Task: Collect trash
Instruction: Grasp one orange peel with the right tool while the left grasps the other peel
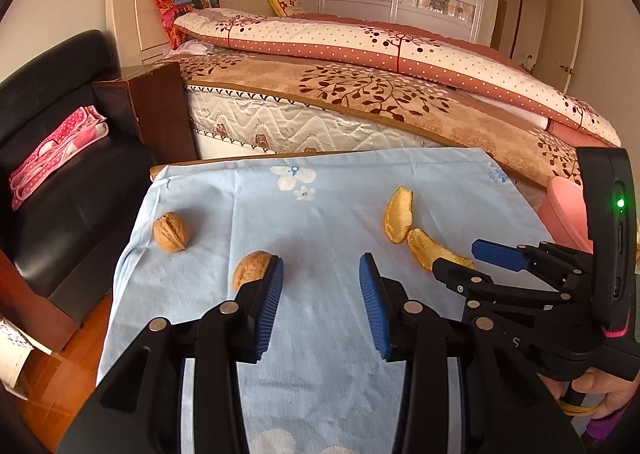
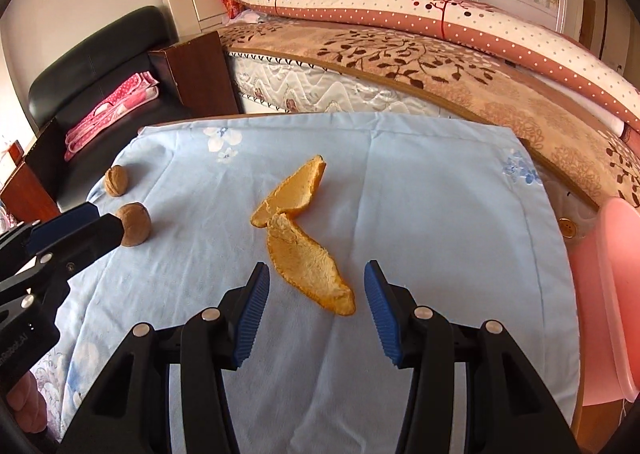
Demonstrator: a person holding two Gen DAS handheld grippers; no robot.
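Two walnuts and two orange peel pieces lie on a light blue cloth (image 1: pixel 320 222) over a table. My left gripper (image 1: pixel 321 270) is open; the near walnut (image 1: pixel 250 269) sits just outside its left finger, and the far walnut (image 1: pixel 171 232) lies further left. My right gripper (image 2: pixel 316 282) is open around the near end of the long peel (image 2: pixel 308 266). The second peel (image 2: pixel 292 192) lies beyond it. The right gripper shows in the left wrist view (image 1: pixel 480 258), over the near peel (image 1: pixel 428 250). The left gripper shows in the right wrist view (image 2: pixel 104 222) beside the near walnut (image 2: pixel 136 224).
A bed (image 1: pixel 360 94) with quilts runs along the table's far edge. A black chair (image 1: pixel 60 174) with a pink cloth stands to the left. A pink bin (image 2: pixel 612 286) stands at the table's right side. A dark wooden cabinet (image 1: pixel 160 106) is at the far left corner.
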